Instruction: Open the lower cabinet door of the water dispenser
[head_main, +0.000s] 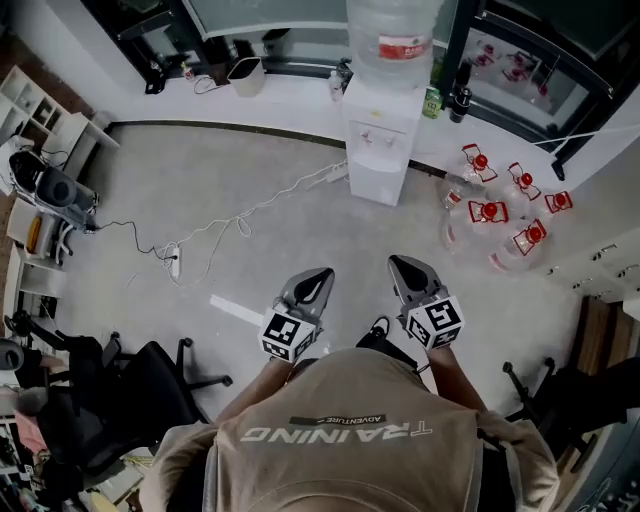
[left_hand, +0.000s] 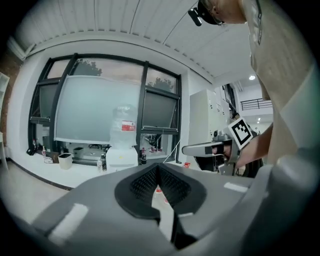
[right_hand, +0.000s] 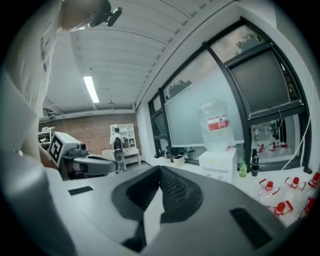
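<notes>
— While we stand mid-floor, how many grippers do we hold?
— Two: the left gripper (head_main: 318, 276) and the right gripper (head_main: 400, 265), each with its jaws pressed together on nothing.
— And the dispenser?
— One dispenser (head_main: 382, 140), against the far wall, well apart from both grippers, with one big bottle (head_main: 392, 40) on top. Its lower door (head_main: 377, 183) faces us, untouched.
— What else do we count?
— Five red-capped jugs (head_main: 488, 211) on the floor to its right, and two small bottles (head_main: 432, 101) beside it.
</notes>
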